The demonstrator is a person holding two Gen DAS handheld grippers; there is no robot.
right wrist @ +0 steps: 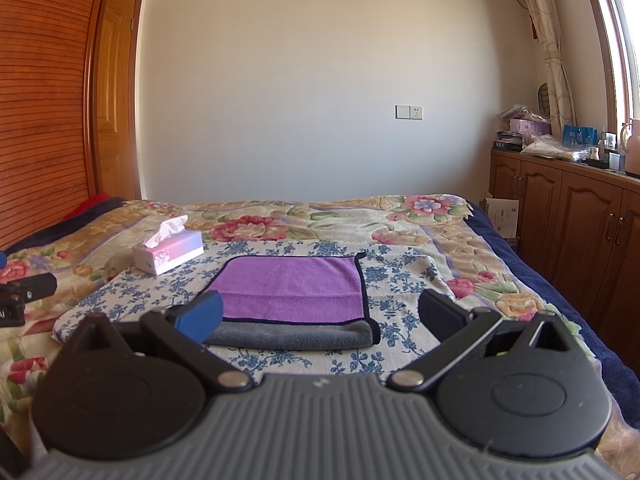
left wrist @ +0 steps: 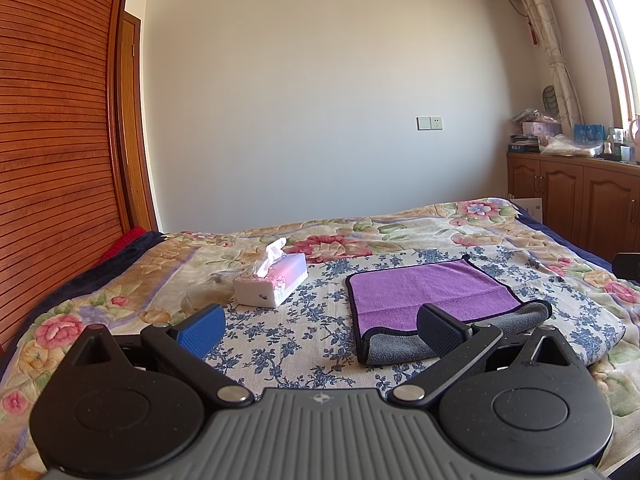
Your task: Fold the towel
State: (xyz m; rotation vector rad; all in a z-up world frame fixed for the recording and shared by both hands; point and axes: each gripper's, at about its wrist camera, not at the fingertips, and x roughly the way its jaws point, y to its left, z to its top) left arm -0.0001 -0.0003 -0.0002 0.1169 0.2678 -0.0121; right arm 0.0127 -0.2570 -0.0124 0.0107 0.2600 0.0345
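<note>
The towel (right wrist: 290, 288) is laid on a blue-flowered cloth (right wrist: 392, 276) spread over the bed (right wrist: 420, 220), purple face up, with its near edge turned over so that a grey band (right wrist: 288, 334) is shown along the front. A first fold, or a partial one, is judged to be in place, though whether it was meant as a finished fold cannot be told. The left gripper (left wrist: 320, 322) is held low before the towel's near left corner, jaws spread wide and nothing gripped; the right gripper (right wrist: 320, 314) is held before the grey edge, likewise released and empty. A tissue box (left wrist: 272, 282) is set on the bed to the left of the towel, apart from it. The step in hand is judged to be the approach for the next fold. For that, each gripper would need to be brought down onto a near corner, closed on both layers, and the edge carried toward the far side.
</note>
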